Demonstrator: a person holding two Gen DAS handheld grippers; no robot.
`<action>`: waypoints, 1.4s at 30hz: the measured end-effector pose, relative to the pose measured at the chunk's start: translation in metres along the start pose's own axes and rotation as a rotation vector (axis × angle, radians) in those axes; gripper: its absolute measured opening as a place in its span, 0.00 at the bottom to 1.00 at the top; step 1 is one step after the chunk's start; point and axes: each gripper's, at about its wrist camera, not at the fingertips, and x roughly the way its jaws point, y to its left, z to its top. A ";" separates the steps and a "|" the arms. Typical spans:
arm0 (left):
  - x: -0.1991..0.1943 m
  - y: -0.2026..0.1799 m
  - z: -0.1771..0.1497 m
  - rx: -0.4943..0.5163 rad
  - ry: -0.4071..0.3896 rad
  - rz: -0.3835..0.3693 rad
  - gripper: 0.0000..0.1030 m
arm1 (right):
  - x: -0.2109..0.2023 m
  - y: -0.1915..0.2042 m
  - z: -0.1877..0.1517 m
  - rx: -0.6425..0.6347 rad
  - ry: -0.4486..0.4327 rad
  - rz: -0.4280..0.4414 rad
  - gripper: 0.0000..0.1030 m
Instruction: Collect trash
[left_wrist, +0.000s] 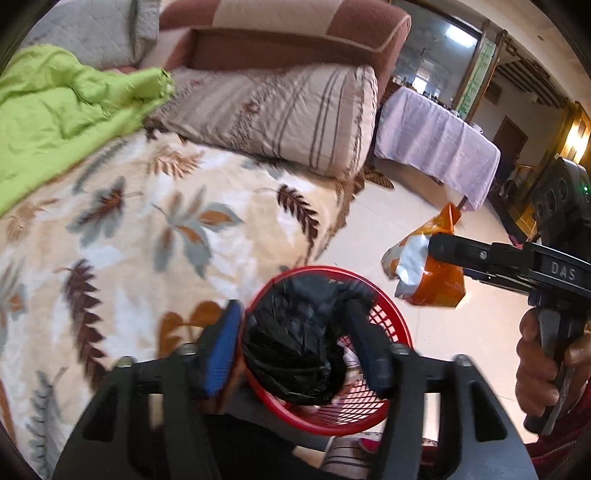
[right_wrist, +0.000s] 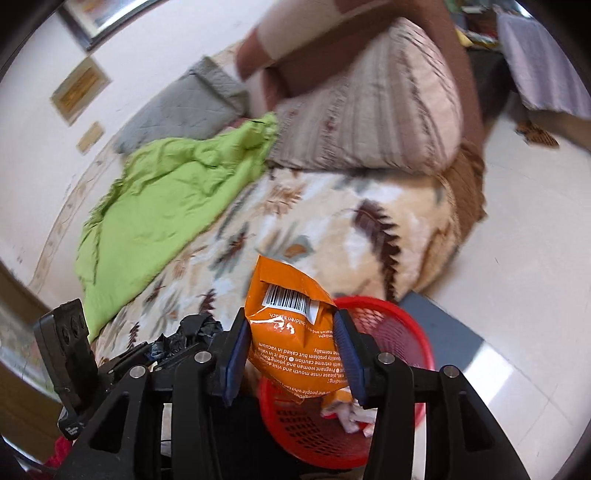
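— Over the red basket, what did the left tongs have?
— They were clamped on a crumpled black plastic bag, blue pad on one side, right above the basket's mesh. Some pale scraps lay at the bottom of the basket.
— And the right tongs?
— Clamped on an orange snack packet, held over the same basket. From the left wrist view its silver lining showed where it was torn open.
— Could any writing be read?
— A barcode on a white patch, and upside-down white print with the words "Pregnant woman", "extreme caution" and "caked in vacuum". The rest was too blurred. The right tool's body carried raised letters "DAS".
— Where did the basket stand?
— On the pale tiled floor, just beside the bed with its leaf-print blanket. A green cloth and a striped pillow lay on the bed, and a table under a lilac cover stood well apart
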 end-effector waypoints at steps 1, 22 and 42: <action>0.002 -0.001 0.000 -0.002 0.006 -0.002 0.66 | 0.001 -0.006 -0.001 0.019 0.009 -0.006 0.55; -0.129 0.048 -0.059 -0.043 -0.282 0.415 0.98 | -0.030 0.093 -0.064 -0.176 -0.351 -0.388 1.00; -0.153 0.064 -0.094 -0.104 -0.291 0.549 0.99 | -0.004 0.123 -0.092 -0.217 -0.177 -0.461 1.00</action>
